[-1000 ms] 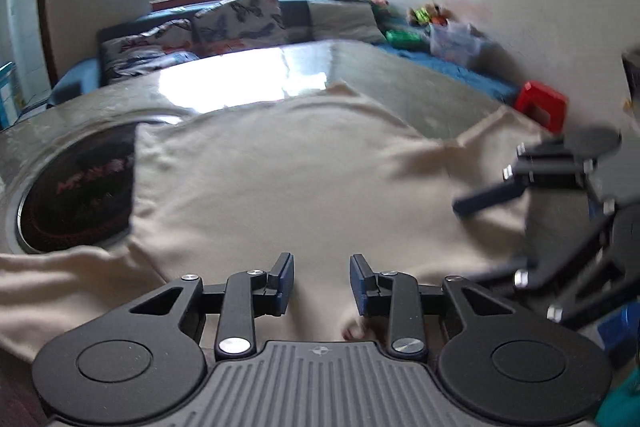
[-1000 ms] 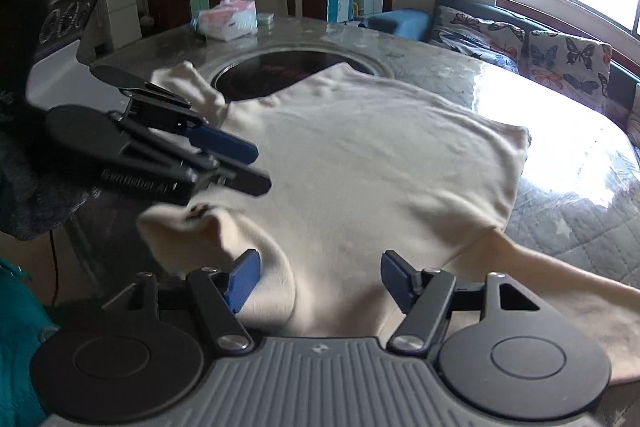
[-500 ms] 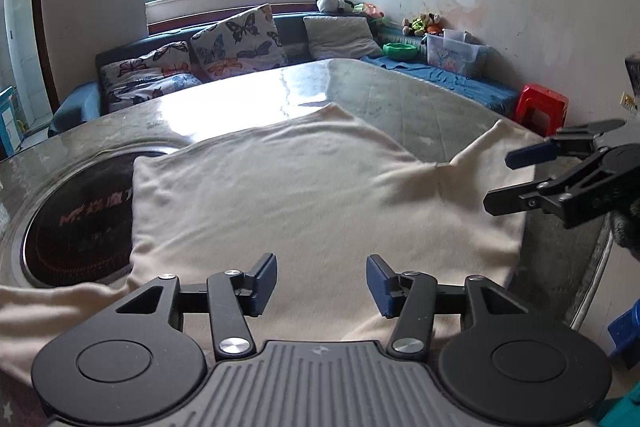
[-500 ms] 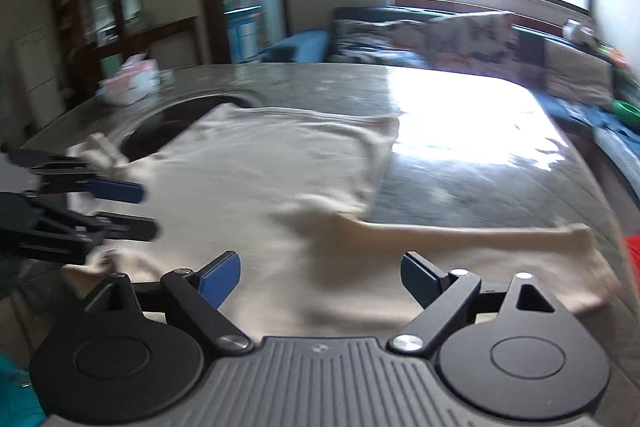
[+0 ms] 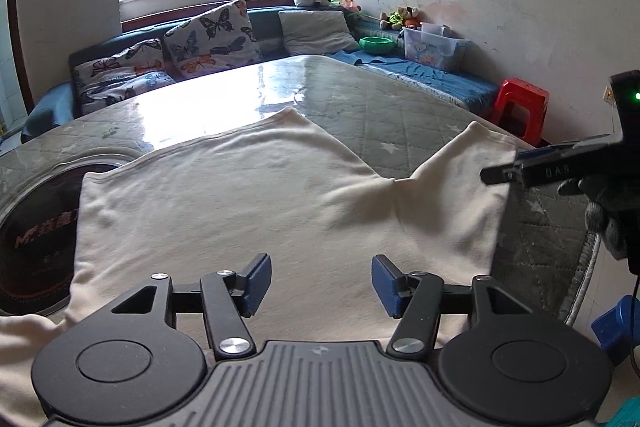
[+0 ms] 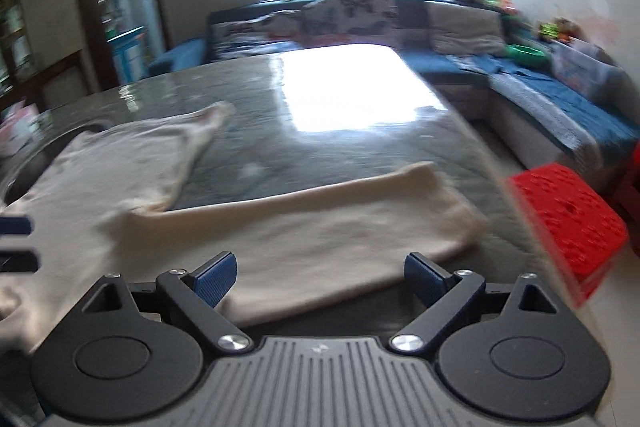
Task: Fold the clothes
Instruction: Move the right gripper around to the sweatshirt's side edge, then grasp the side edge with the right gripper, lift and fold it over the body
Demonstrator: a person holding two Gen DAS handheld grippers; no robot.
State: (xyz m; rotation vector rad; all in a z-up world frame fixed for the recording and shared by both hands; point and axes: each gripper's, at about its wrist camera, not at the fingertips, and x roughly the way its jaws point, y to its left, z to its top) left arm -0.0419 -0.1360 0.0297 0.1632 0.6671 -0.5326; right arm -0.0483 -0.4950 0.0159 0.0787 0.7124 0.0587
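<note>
A cream long-sleeved top [image 5: 240, 203] lies spread flat on the grey quilted table [image 5: 400, 107]. My left gripper [image 5: 321, 283] is open and empty, just above the garment's near edge. My right gripper [image 6: 319, 277] is open and empty, over the right sleeve [image 6: 320, 227], which stretches out toward the table's right edge. The right gripper also shows in the left wrist view [image 5: 520, 169] beyond the sleeve end. The left gripper's fingertips [image 6: 16, 239] show at the left edge of the right wrist view, which is blurred.
A round dark cooktop inset [image 5: 36, 243] sits in the table under the garment's left side. A red plastic stool [image 6: 568, 223] stands off the table's right edge. A sofa with butterfly cushions [image 5: 208, 35] runs under the window. A clear storage box [image 5: 432, 45] sits on the blue bench.
Both grippers have pulled back from the garment and apart. The left jaws have opened wider. The right gripper has swung right, from the body to over the right sleeve.
</note>
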